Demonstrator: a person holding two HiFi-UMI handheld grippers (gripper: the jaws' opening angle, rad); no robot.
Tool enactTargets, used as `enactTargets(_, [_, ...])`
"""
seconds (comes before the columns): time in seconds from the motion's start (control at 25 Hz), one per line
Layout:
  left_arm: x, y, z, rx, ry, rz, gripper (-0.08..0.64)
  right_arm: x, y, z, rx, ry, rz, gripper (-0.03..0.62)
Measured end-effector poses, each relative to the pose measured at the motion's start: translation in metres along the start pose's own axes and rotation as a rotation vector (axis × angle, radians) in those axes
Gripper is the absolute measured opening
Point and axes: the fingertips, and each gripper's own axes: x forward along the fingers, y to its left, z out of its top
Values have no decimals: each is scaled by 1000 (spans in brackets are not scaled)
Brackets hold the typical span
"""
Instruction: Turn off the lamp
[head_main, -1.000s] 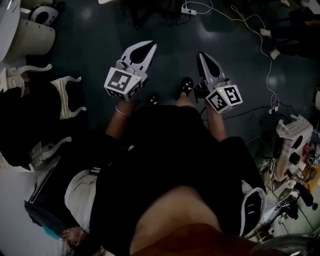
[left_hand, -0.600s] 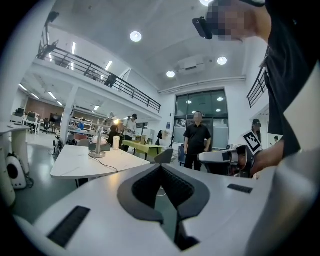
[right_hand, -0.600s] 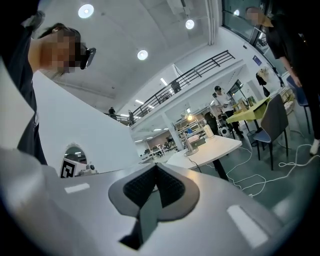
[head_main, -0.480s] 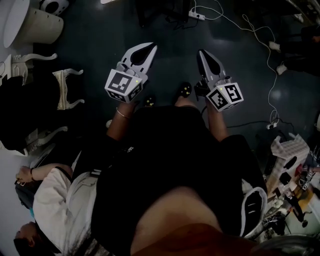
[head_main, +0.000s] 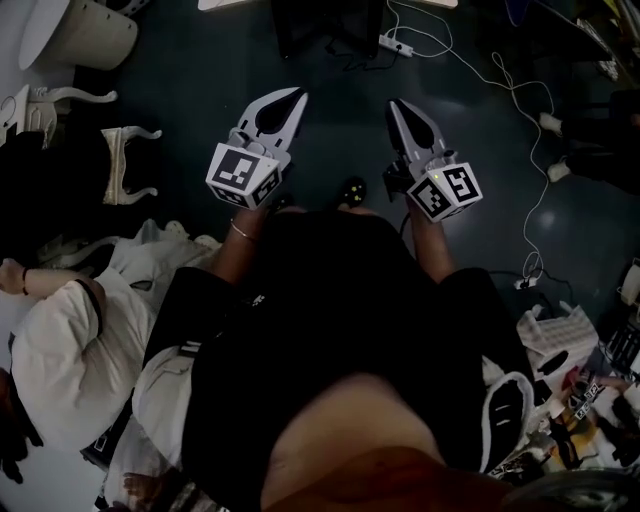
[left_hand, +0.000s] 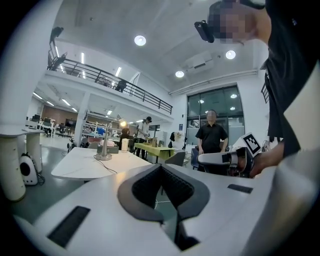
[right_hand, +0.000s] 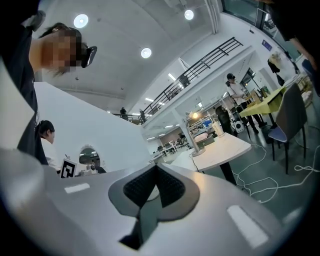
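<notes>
- Premises: a large open-plan lab or workshop hall, not a home.
- Upper left of the left gripper view: a mezzanine gallery with a dark railing (left_hand: 105, 80), under a high white ceiling with recessed round lights (left_hand: 140, 40).
- Centre right, same view: a tall glazed frontage (left_hand: 212, 112), with a person (left_hand: 211, 136) standing before it.
- Mid-left: a white table (left_hand: 85, 165) bearing a desk lamp (left_hand: 104, 147). Behind it are rows of benches and shelving (left_hand: 92, 131) and a yellow-green table (left_hand: 150, 148).
- Top of the head view: a dark floor (head_main: 200, 80) with a power strip (head_main: 398, 45) and a trailing white cable (head_main: 519, 94).
- Lower right: cluttered equipment (head_main: 575, 370).
</notes>
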Motion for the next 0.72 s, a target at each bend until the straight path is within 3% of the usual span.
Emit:
enactTargets(0.28, [40, -35, -3, -10, 21, 1, 6, -20, -40, 17, 13, 12, 21, 0])
enactTargets(0.72, [48, -30, -10, -16, 49, 53, 6, -24, -56, 10, 54, 11, 49, 0])
